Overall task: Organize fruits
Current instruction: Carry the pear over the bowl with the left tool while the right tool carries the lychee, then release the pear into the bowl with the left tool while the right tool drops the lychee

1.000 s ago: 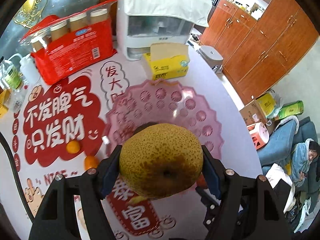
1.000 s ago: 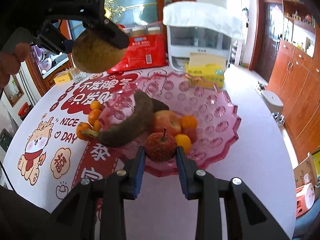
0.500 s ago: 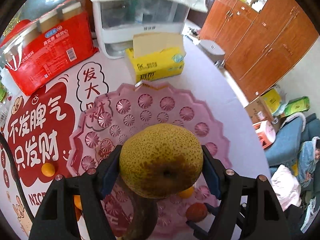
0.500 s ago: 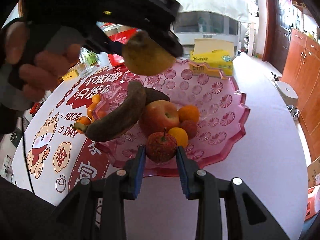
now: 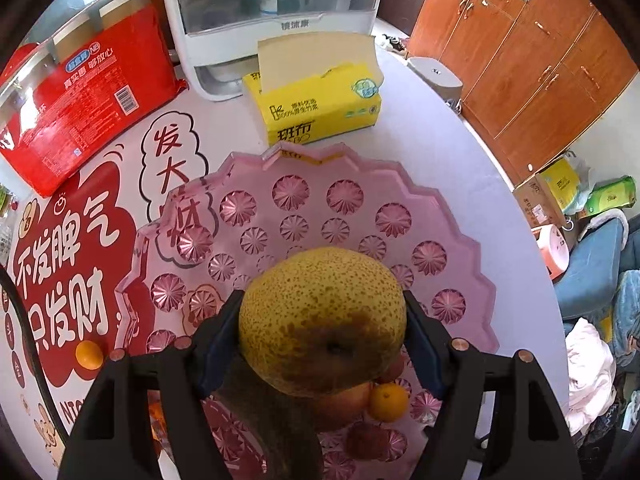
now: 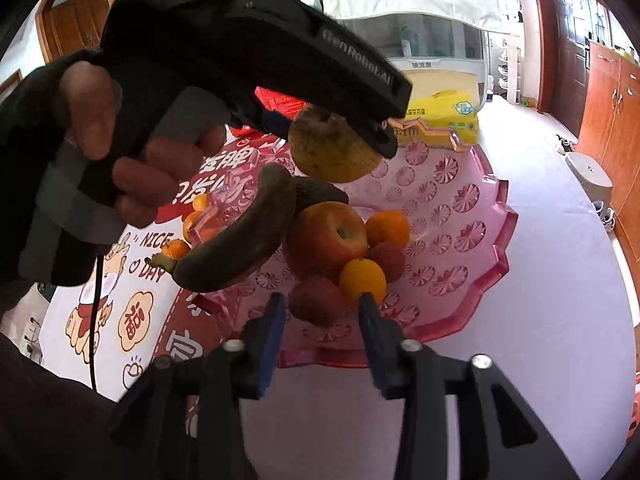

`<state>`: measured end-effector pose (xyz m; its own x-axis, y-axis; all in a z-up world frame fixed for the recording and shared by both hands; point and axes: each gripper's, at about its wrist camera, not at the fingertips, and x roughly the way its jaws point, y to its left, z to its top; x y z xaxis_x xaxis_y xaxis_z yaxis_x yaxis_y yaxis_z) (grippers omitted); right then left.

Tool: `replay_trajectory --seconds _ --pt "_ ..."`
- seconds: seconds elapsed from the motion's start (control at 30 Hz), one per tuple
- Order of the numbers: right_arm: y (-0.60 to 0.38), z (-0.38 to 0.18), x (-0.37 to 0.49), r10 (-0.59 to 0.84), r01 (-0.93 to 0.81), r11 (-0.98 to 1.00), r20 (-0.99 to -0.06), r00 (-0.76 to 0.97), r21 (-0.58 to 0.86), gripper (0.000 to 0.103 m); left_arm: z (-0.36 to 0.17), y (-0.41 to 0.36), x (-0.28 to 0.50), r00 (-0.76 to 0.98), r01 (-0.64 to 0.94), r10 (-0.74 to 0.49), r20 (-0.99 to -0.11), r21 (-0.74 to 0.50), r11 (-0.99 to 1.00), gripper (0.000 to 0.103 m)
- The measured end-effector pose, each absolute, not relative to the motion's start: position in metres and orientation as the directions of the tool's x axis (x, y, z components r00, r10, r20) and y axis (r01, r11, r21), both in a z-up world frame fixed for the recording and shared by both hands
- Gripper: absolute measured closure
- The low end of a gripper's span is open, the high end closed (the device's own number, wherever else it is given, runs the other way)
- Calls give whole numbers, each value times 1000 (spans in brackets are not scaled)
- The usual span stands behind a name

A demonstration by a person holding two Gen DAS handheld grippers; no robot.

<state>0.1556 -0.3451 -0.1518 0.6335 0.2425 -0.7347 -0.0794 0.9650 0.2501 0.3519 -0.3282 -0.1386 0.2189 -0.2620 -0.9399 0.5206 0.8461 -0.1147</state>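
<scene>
My left gripper (image 5: 323, 324) is shut on a yellow speckled pear (image 5: 322, 322) and holds it above the pink glass fruit bowl (image 5: 348, 188). In the right wrist view the pear (image 6: 332, 152) hangs over the bowl (image 6: 472, 240), above a dark banana (image 6: 240, 240), an apple (image 6: 326, 240), small oranges and lychees. My right gripper (image 6: 322, 310) has opened; a red lychee (image 6: 316, 300) sits between its fingers on the bowl's near side.
A yellow tissue pack (image 5: 320, 104), a white appliance (image 5: 272, 20) and a red package (image 5: 80, 92) stand behind the bowl. Small oranges (image 5: 89, 354) lie on the tablecloth left of the bowl. The table edge curves at the right.
My left gripper carried the pear forward over the bowl and lower. My right gripper widened its fingers, letting go of the lychee at the bowl's near side.
</scene>
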Motion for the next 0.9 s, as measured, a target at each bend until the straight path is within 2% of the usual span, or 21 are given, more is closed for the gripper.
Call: replay_trajectory --seconds 0.2,0.27,0.33,0.6,0.9 --pt "-349 -145 149 227 -53 966 -731 643 254 44 -138 -323 347 207 502 -253 -945 -119 857 29" --pt "-350 -142 147 217 -42 967 -732 646 250 40 -128 -319 344 232 497 -285 -930 -139 857 19" --pt "-351 -138 144 207 -35 969 -726 655 244 40 -116 -315 341 266 497 -301 -916 -137 857 15" --pt "-341 -120 130 172 -26 977 -712 680 210 29 -72 -280 323 338 462 -336 -879 -156 873 15" --pt "-314 -107 118 197 -70 976 -699 688 206 27 -43 -210 290 395 390 -342 -853 -181 903 15"
